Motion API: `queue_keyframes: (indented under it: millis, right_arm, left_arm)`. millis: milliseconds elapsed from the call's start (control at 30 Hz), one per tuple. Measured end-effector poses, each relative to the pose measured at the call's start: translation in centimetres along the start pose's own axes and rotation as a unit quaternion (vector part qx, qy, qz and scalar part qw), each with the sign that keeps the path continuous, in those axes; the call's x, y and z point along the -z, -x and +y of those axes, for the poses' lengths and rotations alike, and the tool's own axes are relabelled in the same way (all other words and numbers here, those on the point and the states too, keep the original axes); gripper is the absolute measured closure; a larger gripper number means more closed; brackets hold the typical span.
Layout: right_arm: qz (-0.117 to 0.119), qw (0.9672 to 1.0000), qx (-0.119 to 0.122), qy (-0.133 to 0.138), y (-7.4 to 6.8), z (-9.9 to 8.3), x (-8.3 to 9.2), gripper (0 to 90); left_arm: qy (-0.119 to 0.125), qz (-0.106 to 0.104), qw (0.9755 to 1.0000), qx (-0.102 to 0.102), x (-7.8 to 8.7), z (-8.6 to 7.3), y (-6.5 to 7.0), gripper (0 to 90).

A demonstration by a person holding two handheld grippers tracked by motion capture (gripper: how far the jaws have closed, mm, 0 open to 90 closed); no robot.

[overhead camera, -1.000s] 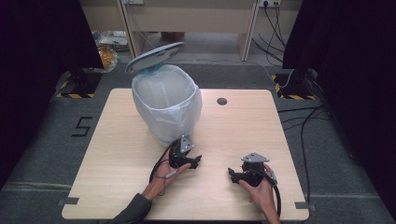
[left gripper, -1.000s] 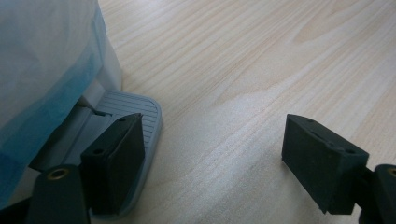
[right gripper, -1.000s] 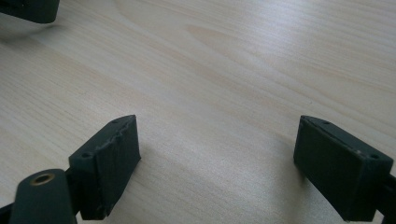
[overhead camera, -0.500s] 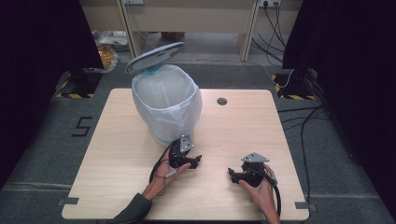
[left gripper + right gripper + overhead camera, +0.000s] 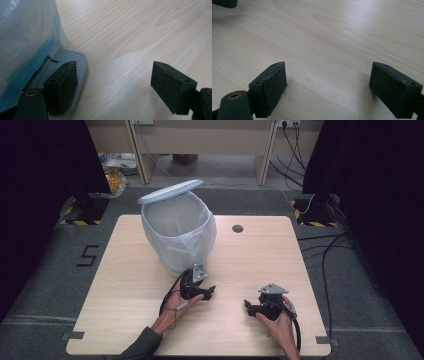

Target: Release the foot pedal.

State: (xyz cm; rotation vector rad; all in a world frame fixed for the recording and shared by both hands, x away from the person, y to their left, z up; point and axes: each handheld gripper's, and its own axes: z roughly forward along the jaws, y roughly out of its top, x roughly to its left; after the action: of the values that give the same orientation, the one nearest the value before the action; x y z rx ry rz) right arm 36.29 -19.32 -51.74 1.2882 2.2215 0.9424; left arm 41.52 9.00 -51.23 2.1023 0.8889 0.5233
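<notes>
bin (image 5: 177, 237) mid-table, lid up, bag-lined | left gripper (image 5: 112, 82) spread beside pedal (image 5: 71, 65); right gripper (image 5: 332, 85) spread over bare table (image 5: 324, 32) | we judge bin light, liner slippery; press pedal, grip rim

table (image 5: 125, 270): wood | bin (image 5: 177, 240): lid (image 5: 170, 191) up, bag-lined, pedal (image 5: 72, 60)

Left claw (image 5: 209, 291) and right claw (image 5: 248, 306) both gape, hand-held.
</notes>
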Motion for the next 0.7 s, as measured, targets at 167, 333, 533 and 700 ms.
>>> queue_keyframes:
  millis: [167, 333, 533, 700]
  right_arm:
    - [0.000, 1.0000, 0.000, 0.000, 0.00, 0.00, 0.00, 14.5]
    - [0.000, 1.0000, 0.000, 0.000, 0.00, 0.00, 0.00, 14.5]
    - [0.000, 1.0000, 0.000, 0.001, 0.00, -0.01, -0.02, 14.4]
    - [0.000, 1.0000, 0.000, 0.001, 0.00, -0.01, -0.02, 14.4]
  left_arm:
    - [0.001, -0.002, 1.0000, 0.003, 0.17, 0.05, -0.09, 21.0]
    - [0.010, 0.000, 0.9999, 0.007, 0.52, 0.28, -0.09, 21.2]
    - [0.013, 0.003, 0.9999, 0.000, 0.81, 0.47, -0.05, 21.4]
    - [0.021, -0.005, 0.9997, 0.012, 0.91, 0.46, -0.31, 21.8]
